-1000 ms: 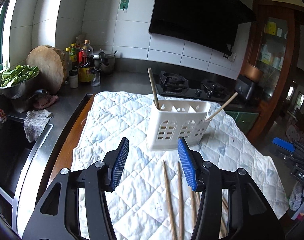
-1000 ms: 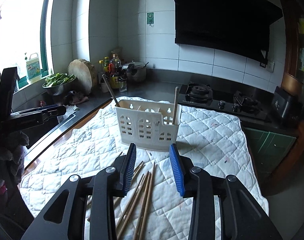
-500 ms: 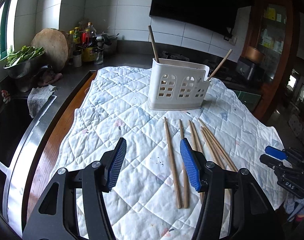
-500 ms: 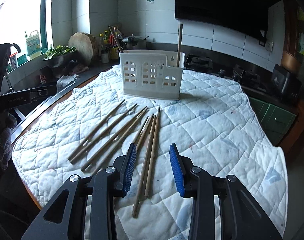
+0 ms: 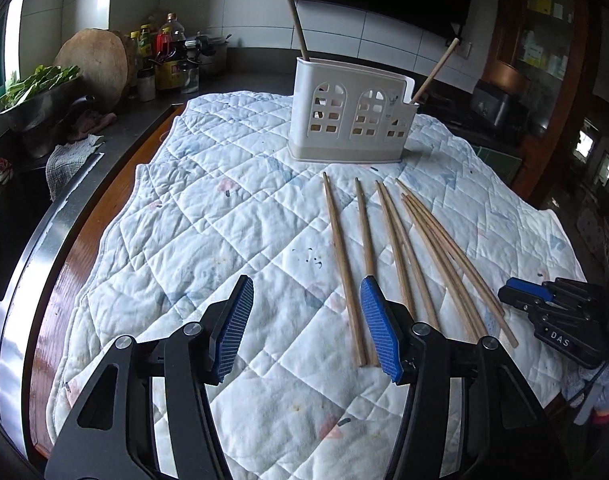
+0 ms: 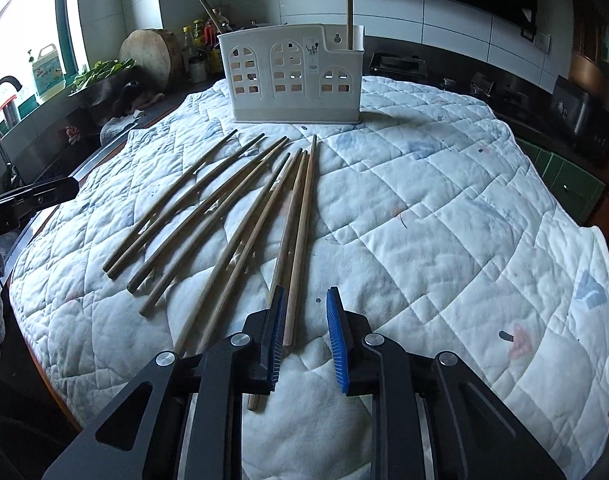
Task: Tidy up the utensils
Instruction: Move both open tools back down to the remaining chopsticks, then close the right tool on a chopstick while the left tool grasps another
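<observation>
A white utensil caddy (image 5: 350, 120) (image 6: 292, 76) stands upright on the quilted cloth (image 5: 224, 220) (image 6: 444, 220), with two chopsticks sticking out of it. Several wooden chopsticks (image 5: 384, 256) (image 6: 232, 208) lie loose on the cloth in front of it. My left gripper (image 5: 306, 328) is open and empty, low over the cloth, left of the chopstick ends. My right gripper (image 6: 306, 336) is open, low at the near ends of the chopsticks; one chopstick end (image 6: 290, 320) lies between its jaws, not clamped. The right gripper also shows in the left wrist view (image 5: 552, 312).
A sink (image 5: 8, 220) and tap (image 6: 0, 120) lie at the left. A bowl of greens (image 5: 36, 92), wooden board (image 5: 96, 64) and bottles (image 5: 164, 56) stand at the back left. A gas stove (image 6: 400, 64) is behind the caddy.
Both grippers have pulled back from the caddy and dropped low toward the cloth. The right gripper now sits at the near ends of the loose chopsticks. Nothing was gripped.
</observation>
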Motion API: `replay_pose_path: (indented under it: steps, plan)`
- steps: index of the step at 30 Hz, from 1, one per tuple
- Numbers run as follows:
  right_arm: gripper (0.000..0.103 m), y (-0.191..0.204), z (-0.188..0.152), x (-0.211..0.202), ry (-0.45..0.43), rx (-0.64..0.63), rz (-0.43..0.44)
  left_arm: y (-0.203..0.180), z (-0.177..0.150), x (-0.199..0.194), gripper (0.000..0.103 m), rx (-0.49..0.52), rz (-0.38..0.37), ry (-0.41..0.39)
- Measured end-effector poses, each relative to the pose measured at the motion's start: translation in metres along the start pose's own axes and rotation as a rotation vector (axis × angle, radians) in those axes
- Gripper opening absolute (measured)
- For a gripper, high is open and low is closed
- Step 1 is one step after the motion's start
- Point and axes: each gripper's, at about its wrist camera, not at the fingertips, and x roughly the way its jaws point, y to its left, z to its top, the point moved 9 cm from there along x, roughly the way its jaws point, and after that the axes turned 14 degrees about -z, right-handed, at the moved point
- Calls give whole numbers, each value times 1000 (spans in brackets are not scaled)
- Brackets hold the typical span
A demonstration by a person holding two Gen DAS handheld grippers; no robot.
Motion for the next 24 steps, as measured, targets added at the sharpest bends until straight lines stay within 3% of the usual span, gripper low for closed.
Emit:
replay_pose_path:
  steps: [15, 24]
  plan:
    - [9, 6, -2, 17, 40, -6, 0, -12, -24, 36, 54, 10, -34, 93]
    - [7, 2, -1, 19, 42, 7, -3, -16, -23, 59, 25, -12, -76, 129]
